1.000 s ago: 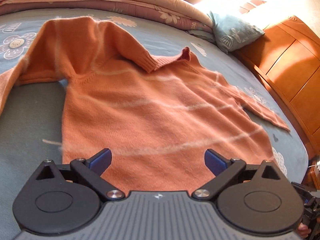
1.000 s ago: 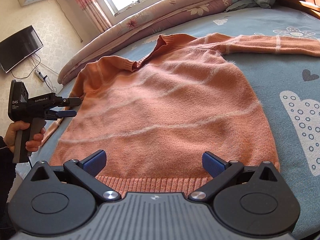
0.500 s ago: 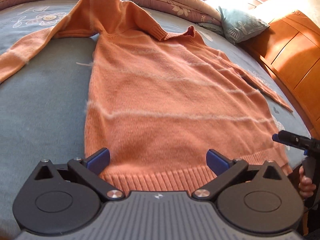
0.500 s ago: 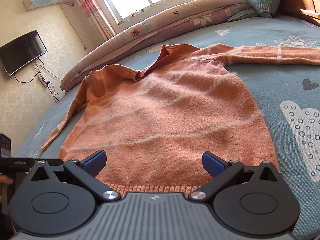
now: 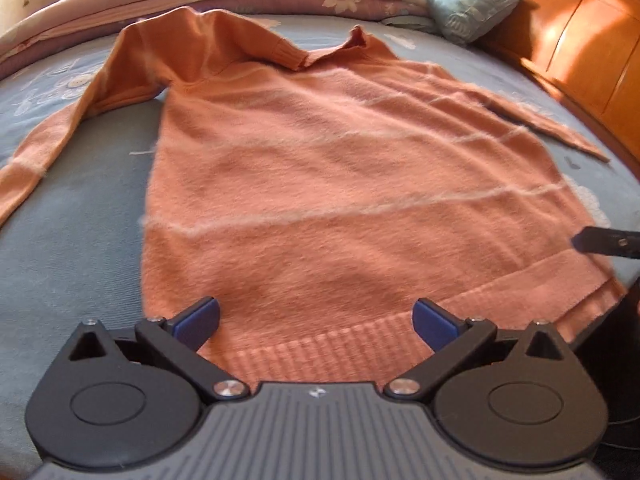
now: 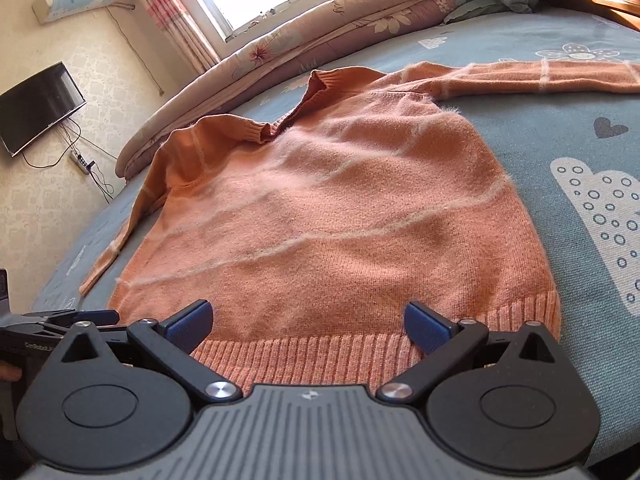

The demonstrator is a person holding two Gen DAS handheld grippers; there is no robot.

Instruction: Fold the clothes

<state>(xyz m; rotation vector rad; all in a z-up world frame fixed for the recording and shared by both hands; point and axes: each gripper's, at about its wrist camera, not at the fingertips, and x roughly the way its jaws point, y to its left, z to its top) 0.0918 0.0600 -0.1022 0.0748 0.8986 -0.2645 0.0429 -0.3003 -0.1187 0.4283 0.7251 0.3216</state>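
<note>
The fuzzy orange knitted sweater with thin pale stripes (image 5: pixel 340 184) lies spread flat, front up, on the blue-grey bedsheet printed with white flowers and hearts (image 6: pixel 580 132). Its ribbed hem (image 6: pixel 320 356) is the nearest edge to me, its ribbed collar (image 6: pixel 316 88) points toward the far side of the bed, and both sleeves are stretched out to the sides. One sleeve (image 6: pixel 540 78) runs straight out across the sheet toward the wooden headboard; the other (image 5: pixel 44 148) bends down along the sheet on the opposite side, with the shoulder there bunched up a little.

My left gripper (image 5: pixel 316 316) hangs just above the hem near one lower corner, its blue-padded fingers (image 5: pixel 198 316) spread wide with nothing between them. My right gripper (image 6: pixel 306 320) hangs over the hem toward the other lower corner, its blue pads (image 6: pixel 424 326) equally wide apart and empty. From the left wrist camera the tip of the right one shows as a dark bar at the frame's edge, beside the hem corner; from the right wrist camera my left gripper sits low at the side, close to the sweater's corner.

Beyond the sweater, a rolled floral quilt in pink and cream (image 6: pixel 328 36) lies along the far edge of the bed, a light blue patterned pillow (image 5: pixel 464 4) rests by the orange wooden headboard (image 5: pixel 588 44), and a black flat television (image 6: pixel 38 106) hangs on the wall.
</note>
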